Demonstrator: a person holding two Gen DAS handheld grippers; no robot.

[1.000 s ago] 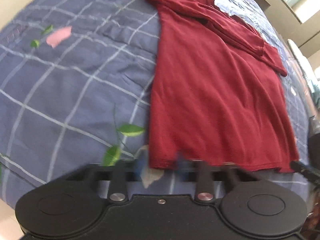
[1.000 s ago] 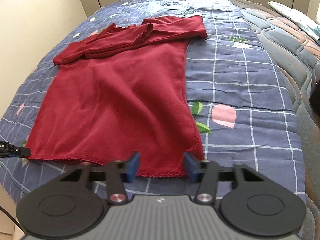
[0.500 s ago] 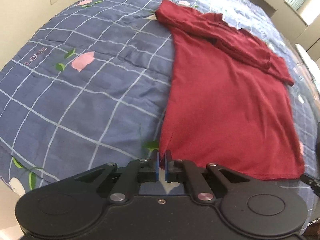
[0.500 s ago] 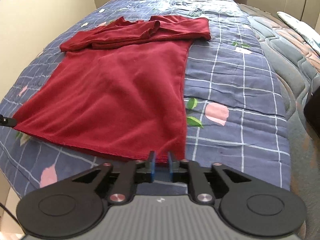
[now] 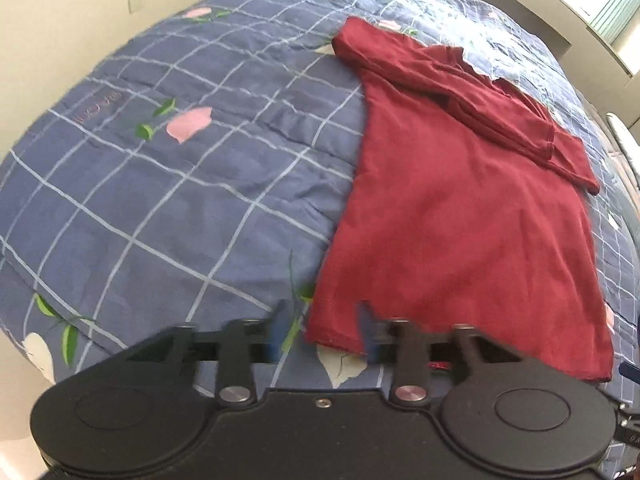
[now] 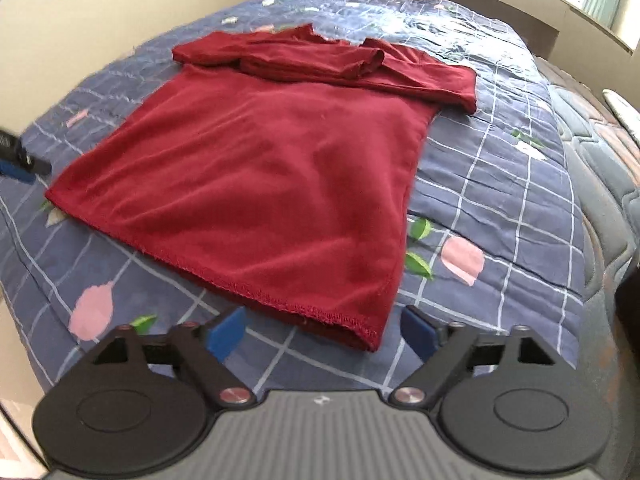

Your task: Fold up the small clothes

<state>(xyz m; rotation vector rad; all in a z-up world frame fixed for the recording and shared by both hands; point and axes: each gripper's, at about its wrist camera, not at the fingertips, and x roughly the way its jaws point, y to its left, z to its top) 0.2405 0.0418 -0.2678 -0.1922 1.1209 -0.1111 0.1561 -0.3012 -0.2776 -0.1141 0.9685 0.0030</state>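
A dark red T-shirt [image 5: 460, 208] lies flat on the bed, sleeves folded in across its top; it also shows in the right wrist view [image 6: 272, 168]. My left gripper [image 5: 322, 334] is open and empty at the shirt's near left hem corner, blue pads on either side of the corner. My right gripper [image 6: 320, 330] is open wide and empty, its blue pads flanking the near right hem corner. The left gripper's tip [image 6: 20, 164] shows at the far left edge of the right wrist view.
The shirt rests on a blue checked quilt [image 5: 180, 184] with pink flowers and green leaves. Cream walls [image 5: 60, 20] border the bed. A quilted mattress edge [image 6: 600, 184] lies to the right. A dark object [image 6: 628, 300] sits at the right edge.
Both grippers were shut on the hem corners half a second ago and have now opened. The hem lies back on the quilt.
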